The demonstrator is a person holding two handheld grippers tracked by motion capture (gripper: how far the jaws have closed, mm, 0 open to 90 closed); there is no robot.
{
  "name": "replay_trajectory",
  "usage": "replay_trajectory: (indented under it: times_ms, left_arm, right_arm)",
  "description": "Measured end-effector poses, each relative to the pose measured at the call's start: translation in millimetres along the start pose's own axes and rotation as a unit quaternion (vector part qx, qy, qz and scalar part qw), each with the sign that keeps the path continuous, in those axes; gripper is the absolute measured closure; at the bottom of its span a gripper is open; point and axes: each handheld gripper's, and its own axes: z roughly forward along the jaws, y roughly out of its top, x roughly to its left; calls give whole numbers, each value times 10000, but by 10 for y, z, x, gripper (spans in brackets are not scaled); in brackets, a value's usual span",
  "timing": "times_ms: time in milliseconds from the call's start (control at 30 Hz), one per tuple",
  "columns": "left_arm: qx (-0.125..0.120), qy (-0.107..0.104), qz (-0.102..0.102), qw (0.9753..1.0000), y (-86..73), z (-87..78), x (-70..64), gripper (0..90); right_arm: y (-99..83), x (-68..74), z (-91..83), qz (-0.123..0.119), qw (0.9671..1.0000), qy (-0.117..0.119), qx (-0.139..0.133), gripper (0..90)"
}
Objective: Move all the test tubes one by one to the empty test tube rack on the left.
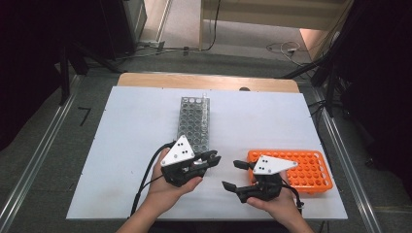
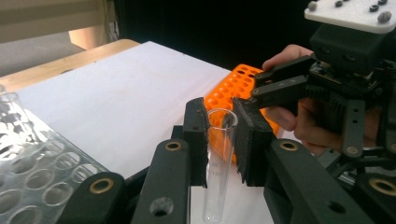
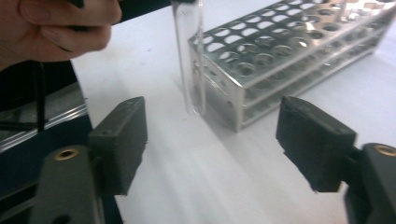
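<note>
Presently the left gripper (image 2: 219,140) holds a clear glass test tube (image 2: 217,168) upright between its narrowed jaws, gripped near the tube's open rim, with the rounded bottom hanging free. Seen from the right gripper view, the test tube (image 3: 189,56) hangs just beside the near end of the metal rack (image 3: 280,56), its bottom a little above the white table sheet (image 3: 210,177). The right gripper (image 3: 210,140) faces the tube with its jaws spread wide and nothing between them. The step in hand appears to be a handover of the tube, or its transfer toward the orange rack (image 1: 306,167), which lies to the right of the metal rack (image 1: 194,124) and partly beneath the right gripper (image 1: 233,174). To do this well, the right jaws should probably close squarely on the bare glass below the left jaws, with the tube kept vertical, and the left grip should open only once the second grip is firm. The corner of the metal rack stands close to the tube and could catch a jaw approaching from that side; smooth glass may also slip.
</note>
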Motion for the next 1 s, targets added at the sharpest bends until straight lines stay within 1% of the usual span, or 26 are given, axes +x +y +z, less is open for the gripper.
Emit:
replay_trajectory:
  times_ms: [33, 100, 267, 333, 400, 500, 567, 600, 633, 700, 800, 900, 933, 1000]
  left_arm:
    - [-2, 40, -14, 10000, 7, 1, 24, 750]
    - [-8, 110, -24, 9999, 20, 3, 80, 750]
    - [-31, 299, -12, 9995, 92, 11, 225, 750]
    - [-75, 362, -13, 9993, 138, 19, 283, 750]
    - [-133, 331, -99, 9993, 187, 27, 367, 750]
    - [-264, 369, -249, 9987, 257, 37, 495, 750]
    - [-311, 443, -272, 9982, 301, 52, 573, 750]
    - [-295, 496, -238, 9980, 325, 62, 614, 750]
    - [-332, 526, -248, 9978, 350, 80, 669, 750]
    - [-378, 542, -322, 9973, 387, 102, 754, 750]
    - [-429, 644, -392, 9962, 444, 151, 891, 750]
    - [-411, 769, -352, 9956, 492, 230, 998, 750]
    - [-398, 792, -336, 9955, 498, 250, 1017, 750]
    - [-368, 914, -262, 9948, 502, 313, 1056, 750]
  right_arm:
    - [-5, -18, -18, 15, 10000, -55, -6, 165]
    - [-18, -61, -57, 70, 9999, -131, -17, 131]
    - [-59, -180, -139, 176, 9996, -197, -30, 7]
    - [-73, -224, -178, 207, 9995, -229, -56, 0]
    - [-86, -264, -222, 250, 9993, -265, -77, 0]
    - [-106, -308, -265, 284, 9989, -345, -111, 0]
    - [-119, -339, -295, 275, 9989, -360, -103, 0]
    - [-126, -352, -311, 271, 9989, -381, -105, 0]
    - [-131, -366, -327, 271, 9987, -417, -99, 0]
    - [-145, -395, -353, 319, 9984, -444, -117, 0]
    - [-168, -443, -381, 365, 9981, -472, -157, 0]
    - [-188, -475, -406, 413, 9977, -525, -150, 0]
    - [-193, -485, -409, 418, 9975, -552, -147, 0]
    - [-202, -497, -415, 450, 9973, -558, -173, 0]
